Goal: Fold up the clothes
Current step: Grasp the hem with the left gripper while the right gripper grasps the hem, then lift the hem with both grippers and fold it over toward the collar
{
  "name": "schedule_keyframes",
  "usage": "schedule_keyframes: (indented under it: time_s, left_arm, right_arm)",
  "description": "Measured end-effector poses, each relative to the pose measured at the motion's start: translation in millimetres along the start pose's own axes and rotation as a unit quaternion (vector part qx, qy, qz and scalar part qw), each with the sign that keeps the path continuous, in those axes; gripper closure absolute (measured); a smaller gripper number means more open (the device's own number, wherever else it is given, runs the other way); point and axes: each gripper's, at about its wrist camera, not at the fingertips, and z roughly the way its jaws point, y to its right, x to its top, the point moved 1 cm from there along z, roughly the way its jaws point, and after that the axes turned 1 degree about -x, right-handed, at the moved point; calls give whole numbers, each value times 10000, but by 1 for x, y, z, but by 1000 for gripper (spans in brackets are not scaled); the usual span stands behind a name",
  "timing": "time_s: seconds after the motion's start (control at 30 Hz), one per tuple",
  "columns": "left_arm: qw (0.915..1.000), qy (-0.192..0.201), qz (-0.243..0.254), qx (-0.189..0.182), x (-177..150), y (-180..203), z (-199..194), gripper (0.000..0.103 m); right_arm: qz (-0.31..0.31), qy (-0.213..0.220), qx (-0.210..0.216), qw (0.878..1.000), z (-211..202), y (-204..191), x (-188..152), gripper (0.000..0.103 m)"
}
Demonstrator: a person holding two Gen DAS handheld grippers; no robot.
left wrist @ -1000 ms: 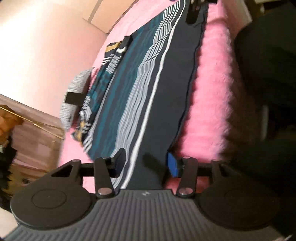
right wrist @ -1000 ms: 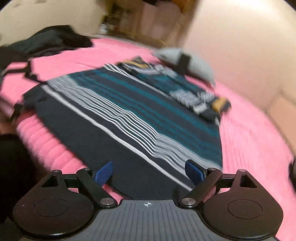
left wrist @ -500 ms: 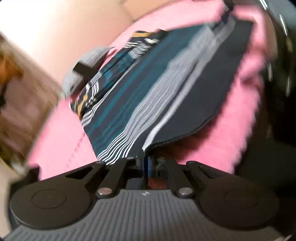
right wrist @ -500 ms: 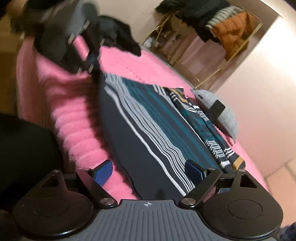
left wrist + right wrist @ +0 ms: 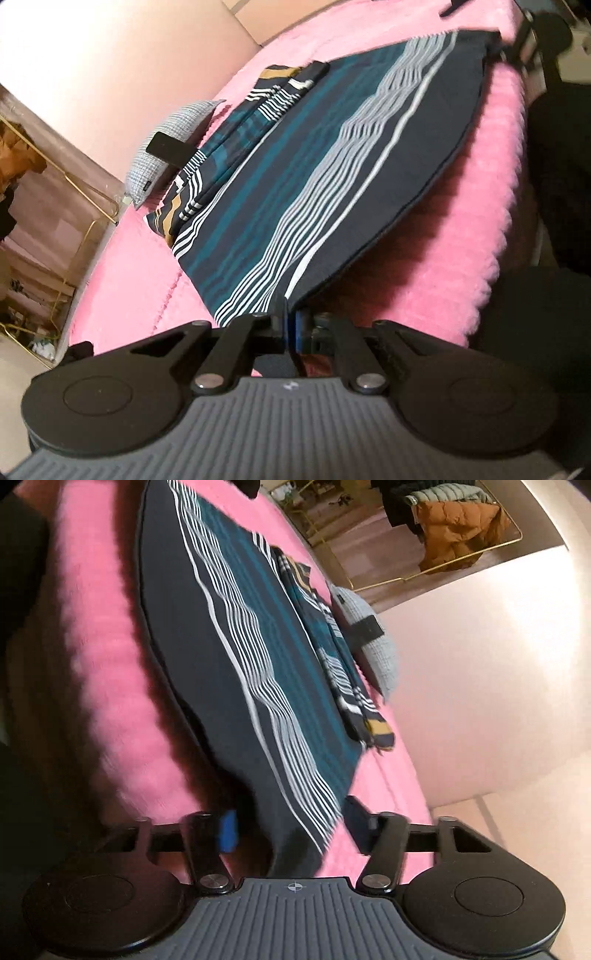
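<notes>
the striped garment (image 5: 332,177) lies spread flat on the pink bed (image 5: 461,229), its long axis running along the near edge of the bed, from the left tongs (image 5: 290,325) at one end toward the right tongs (image 5: 288,830) at the other. its stripes run the same way: a broad dark navy band nearest the bed edge, then a cluster of thin white lines, then teal bands farther in. along its far side a sleeve or folded part (image 5: 236,147) with white and mustard stripes lies bunched on top of the cloth. just beyond that, a grey checked pillow (image 5: 170,147) with a black tag sits on the bed near the pale wall.

in the left wrist view the left tongs are pressed together on the near corner of the garment, the dark hem pinched between the fingers, the corner raised a little off the pink cover. in the right wrist view the right tongs stand spread apart, one blue pad (image 5: 228,830) to the left of the garment's end corner and the other finger to its right; the cloth runs between them but nothing clamps it. this view is blurred.

a gold clothes rack (image 5: 461,528) with an orange jacket stands far off past the bed.
</notes>
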Motion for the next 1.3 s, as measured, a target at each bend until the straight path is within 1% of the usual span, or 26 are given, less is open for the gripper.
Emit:
schedule_keyframes:
  time_s: [0.07, 0.13, 0.17, 0.27, 0.33, 0.37, 0.43, 0.53, 0.6, 0.7, 0.77, 0.9, 0.97, 1.1, 1.2, 1.3]
  left_arm:
    - [9999, -62, 109, -14, -3, 3, 4, 99]
    - [9997, -125, 196, -50, -5, 4, 8, 99]
    - [9997, -140, 200, -66, -5, 4, 9, 99]
    - [9997, -119, 194, -70, -3, 1, 5, 100]
    - [9997, -4, 237, -72, -1, -2, -7, 101]
    - [9993, 52, 355, -90, -1, -3, -16, 101]
    - [9981, 156, 595, -103, -2, -2, -36, 102]
    - [9973, 305, 662, -81, -7, -1, -75, 102]
    - [9977, 356, 565, -146, -12, 0, -102, 102]
    - [9978, 394, 401, -350, -22, 8, -145, 102]
    - [9972, 390, 305, -552, -31, 20, -175, 102]
    - [9944, 308, 262, -977, -46, 50, -217, 102]
    - [9935, 266, 418, -1029, -49, 62, -227, 102]
    - [9932, 232, 550, -995, -47, 66, -237, 102]
    - [9930, 220, 626, -974, -45, 65, -246, 102]
    - [9929, 211, 677, -960, -39, 60, -247, 102]
  right_arm:
    - [-100, -77, -14, 9999, 9, 3, -8, 75]
    - [-179, -62, 79, 9998, 14, 6, -12, 99]
    - [-218, -44, 135, 9997, 15, 9, -13, 102]
    - [-247, 9, 291, 9993, 9, 21, -11, 102]
    - [-269, 33, 295, 9992, -2, 34, -9, 102]
    - [-270, 55, 271, 9993, -10, 41, -8, 102]
    - [-238, 100, 240, 9994, -31, 52, -4, 103]
    - [-225, 165, 269, 9992, -70, 57, -3, 102]
    - [-233, 156, 366, 9989, -101, 54, -6, 102]
    - [-220, 119, 538, 9982, -150, 46, -15, 102]
    - [-106, 48, 628, 9980, -179, 41, -21, 102]
    - [118, -58, 713, 9974, -216, 25, -28, 102]
    - [191, -44, 703, 9973, -225, 17, -29, 102]
    - [253, -31, 659, 9975, -236, 15, -29, 102]
    - [307, -25, 656, 9974, -236, 21, -26, 102]
    - [311, 27, 619, 9976, -233, 33, -20, 102]
